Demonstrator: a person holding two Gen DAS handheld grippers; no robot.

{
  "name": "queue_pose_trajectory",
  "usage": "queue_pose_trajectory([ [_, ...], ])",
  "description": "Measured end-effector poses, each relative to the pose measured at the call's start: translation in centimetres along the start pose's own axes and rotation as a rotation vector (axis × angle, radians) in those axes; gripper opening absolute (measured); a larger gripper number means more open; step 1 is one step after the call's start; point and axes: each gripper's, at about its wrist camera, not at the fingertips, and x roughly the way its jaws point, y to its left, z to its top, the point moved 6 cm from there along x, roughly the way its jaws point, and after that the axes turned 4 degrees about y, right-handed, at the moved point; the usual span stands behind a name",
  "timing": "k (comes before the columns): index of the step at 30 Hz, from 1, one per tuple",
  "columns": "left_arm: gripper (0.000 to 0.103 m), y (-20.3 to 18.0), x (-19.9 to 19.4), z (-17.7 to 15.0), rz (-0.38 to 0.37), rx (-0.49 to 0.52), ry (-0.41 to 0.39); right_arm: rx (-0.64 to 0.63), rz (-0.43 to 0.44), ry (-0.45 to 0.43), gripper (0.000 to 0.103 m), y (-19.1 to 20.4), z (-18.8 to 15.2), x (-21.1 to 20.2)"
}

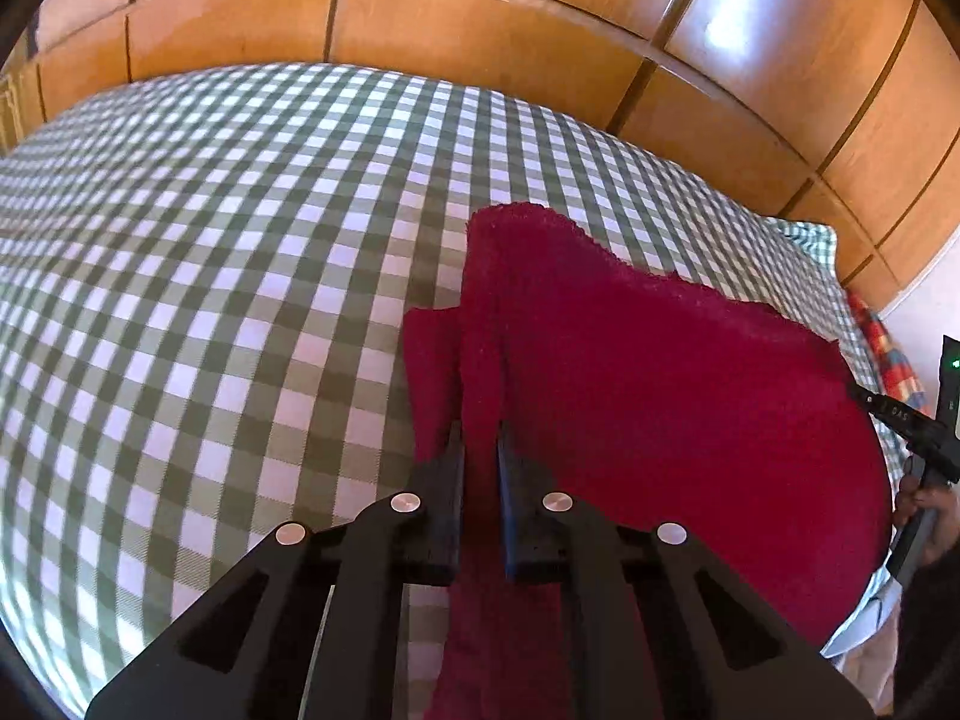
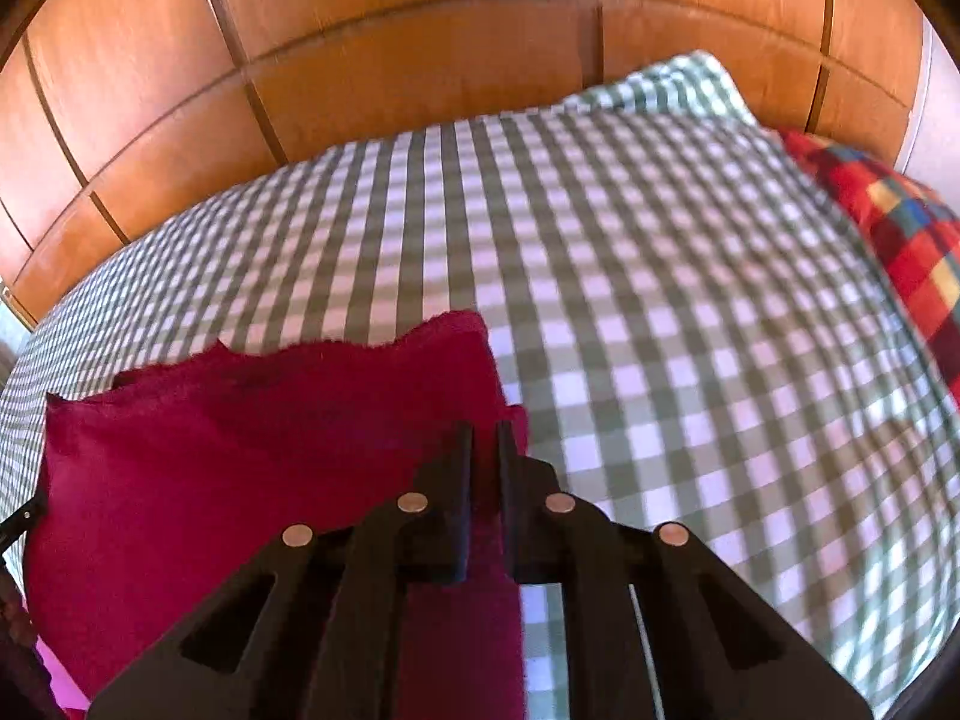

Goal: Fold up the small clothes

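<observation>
Left gripper and right gripper each clamp the red cloth. Carry both corners evenly to the ragged edge at mid-frame, keeping it taut over the bed.

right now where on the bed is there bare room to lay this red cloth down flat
The checked bedspread lies bare left of the red cloth, up to the wooden panels. Another bare stretch runs right of the cloth, bordered by the plaid fabric. Crowded only where the left gripper and right gripper pinch the cloth.
</observation>
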Motion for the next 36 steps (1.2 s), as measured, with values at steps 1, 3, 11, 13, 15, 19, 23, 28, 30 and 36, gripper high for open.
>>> queue_pose_trajectory([
  [1, 0.008, -0.2, -0.6, 0.2, 0.023, 0.000, -0.011, 0.002, -0.004, -0.010, 0.020, 0.0, 0.0, -0.2],
  [3, 0.008, -0.8, -2.1, 1.1, 0.047, 0.019, -0.068, -0.016, -0.019, -0.041, 0.040, 0.0, 0.0, -1.2],
  [11, 0.008, -5.2, -1.9, 3.6, 0.019, 0.133, -0.133, -0.191, 0.099, -0.143, 0.045, 6.6, 0.0, -5.7],
  [13, 0.008, -5.5, -0.6, 3.3, 0.019, 0.129, -0.101, -0.279, 0.140, -0.120, 0.045, 9.5, -0.2, -5.0],
  [15, 0.008, -5.1, 0.1, 2.7, 0.025, 0.114, -0.084, -0.366, 0.164, -0.085, 0.045, 12.5, -0.5, -3.5],
  [19, 0.008, -4.2, 0.8, 0.9, 0.033, 0.081, -0.061, -0.432, 0.159, -0.008, 0.043, 16.0, -0.8, 0.4],
  [23, 0.008, -3.2, 0.8, 0.3, 0.024, 0.050, -0.064, -0.468, 0.091, 0.023, 0.000, 16.4, -1.4, 3.0],
  [28, 0.008, -2.4, 0.0, 0.6, 0.094, 0.023, -0.093, -0.440, 0.098, -0.092, 0.000, 16.2, -0.2, 0.1],
  [30, 0.008, -2.2, 0.5, 0.4, 0.111, 0.015, -0.081, -0.424, 0.085, -0.095, 0.000, 16.0, 0.5, 0.7],
  [36, 0.008, -2.2, 1.0, -0.1, 0.152, 0.021, -0.112, -0.414, 0.038, -0.031, 0.000, 16.0, -0.2, 4.7],
])
